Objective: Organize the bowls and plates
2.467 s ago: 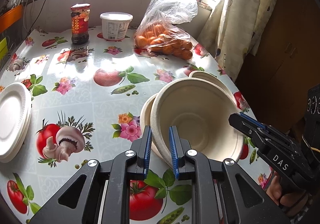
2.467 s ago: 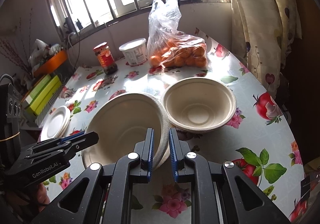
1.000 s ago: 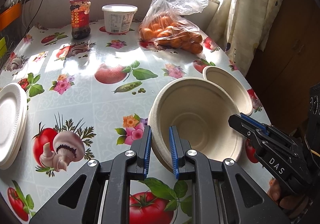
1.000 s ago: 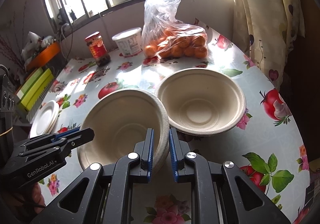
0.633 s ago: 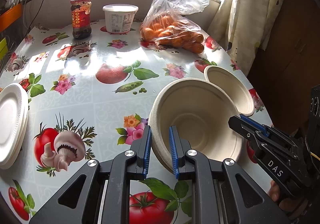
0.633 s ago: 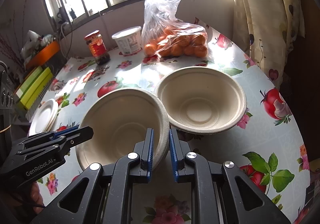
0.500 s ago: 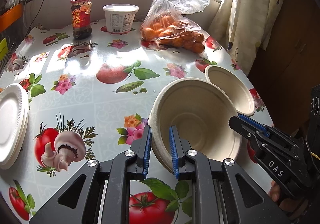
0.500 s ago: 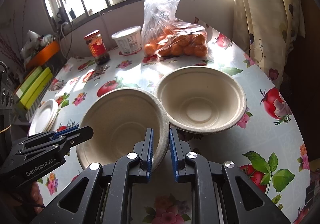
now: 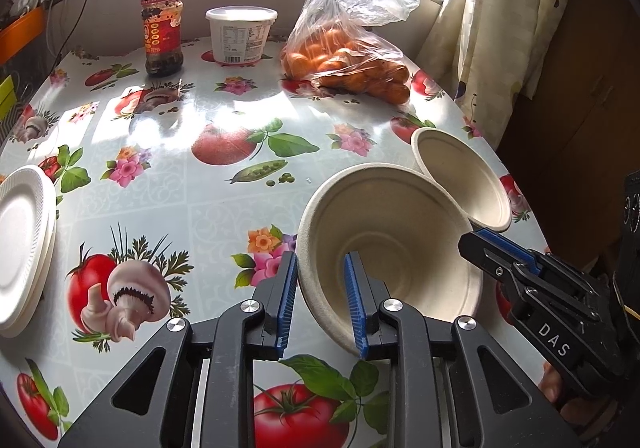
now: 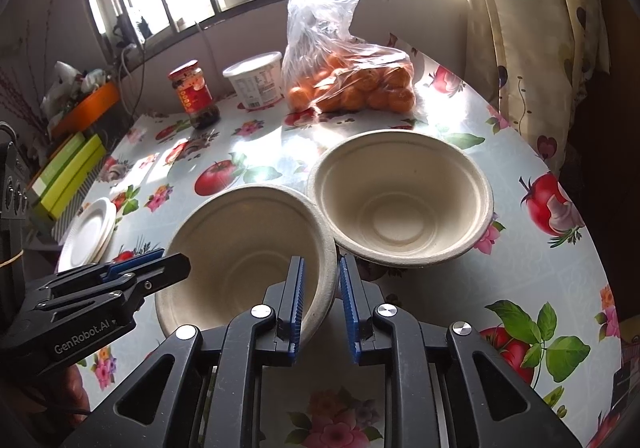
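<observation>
A beige pulp bowl (image 9: 392,240) (image 10: 248,248) rests on the table beside a second, matching bowl (image 9: 460,175) (image 10: 400,199), rims nearly touching. My left gripper (image 9: 320,260) (image 10: 172,258) straddles the near bowl's left rim. Its jaws are opening, with a visible gap around the rim. My right gripper (image 10: 321,262) (image 9: 470,240) is on the opposite rim. Its jaws are starting to open, but its pads still sit against the rim. A stack of white plates (image 9: 24,240) (image 10: 90,232) lies at the table's left edge.
At the back stand a red-labelled jar (image 9: 162,35), a white tub (image 9: 241,33) and a plastic bag of oranges (image 9: 348,63). A curtain (image 9: 500,7) hangs past the table's right edge. Green boxes (image 10: 64,175) lie beyond the left edge.
The near bowl, earlier tilted over the second bowl, has come down beside it. In the last half second the left jaws have widened off the rim. Neither hand has shifted.
</observation>
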A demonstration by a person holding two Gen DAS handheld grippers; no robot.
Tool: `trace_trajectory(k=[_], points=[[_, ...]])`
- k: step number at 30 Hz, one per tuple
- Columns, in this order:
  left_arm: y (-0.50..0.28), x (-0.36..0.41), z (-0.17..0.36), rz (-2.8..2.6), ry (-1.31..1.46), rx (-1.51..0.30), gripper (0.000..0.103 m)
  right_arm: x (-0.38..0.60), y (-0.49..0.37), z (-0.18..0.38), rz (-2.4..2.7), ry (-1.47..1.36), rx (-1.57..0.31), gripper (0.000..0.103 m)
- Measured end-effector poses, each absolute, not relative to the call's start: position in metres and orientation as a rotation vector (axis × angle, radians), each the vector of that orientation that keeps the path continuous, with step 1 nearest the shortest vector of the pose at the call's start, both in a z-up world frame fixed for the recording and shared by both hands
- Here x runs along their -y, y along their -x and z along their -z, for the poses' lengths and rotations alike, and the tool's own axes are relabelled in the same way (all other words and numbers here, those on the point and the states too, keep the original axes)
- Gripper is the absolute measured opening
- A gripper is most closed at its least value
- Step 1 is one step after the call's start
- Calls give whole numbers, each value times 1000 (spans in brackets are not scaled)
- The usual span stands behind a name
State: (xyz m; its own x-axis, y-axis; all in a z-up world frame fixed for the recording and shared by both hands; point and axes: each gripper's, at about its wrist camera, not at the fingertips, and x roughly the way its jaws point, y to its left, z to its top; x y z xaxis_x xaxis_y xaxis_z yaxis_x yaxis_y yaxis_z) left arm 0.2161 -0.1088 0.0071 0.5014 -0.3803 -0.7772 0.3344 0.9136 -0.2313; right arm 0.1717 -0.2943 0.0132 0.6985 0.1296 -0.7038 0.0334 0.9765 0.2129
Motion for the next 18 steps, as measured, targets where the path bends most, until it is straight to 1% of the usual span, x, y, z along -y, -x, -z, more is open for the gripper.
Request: trace_trajectory(k=[3,5,7,8,10,18], points=[[-216,109,-7,433,53,-951,26,294,-172,-14,-55,-216,-798,24],[-216,109,-7,431,51,-952,27,294,-172,-14,-54,-216,-798,25],[-216,110,-6,435,53,-954,38,295,-172,-14,-55,-216,-798,26],[-216,110,-6,436,55,-954,46,295,-172,-13,-54,-216,-797,26],[-215,110,-6,442,57,-954,47,296,-172,-11,-53,-218,-797,28],[-214,111,-8,441,58,-949,47,298,-172,-11,-51,-221,-793,29]])
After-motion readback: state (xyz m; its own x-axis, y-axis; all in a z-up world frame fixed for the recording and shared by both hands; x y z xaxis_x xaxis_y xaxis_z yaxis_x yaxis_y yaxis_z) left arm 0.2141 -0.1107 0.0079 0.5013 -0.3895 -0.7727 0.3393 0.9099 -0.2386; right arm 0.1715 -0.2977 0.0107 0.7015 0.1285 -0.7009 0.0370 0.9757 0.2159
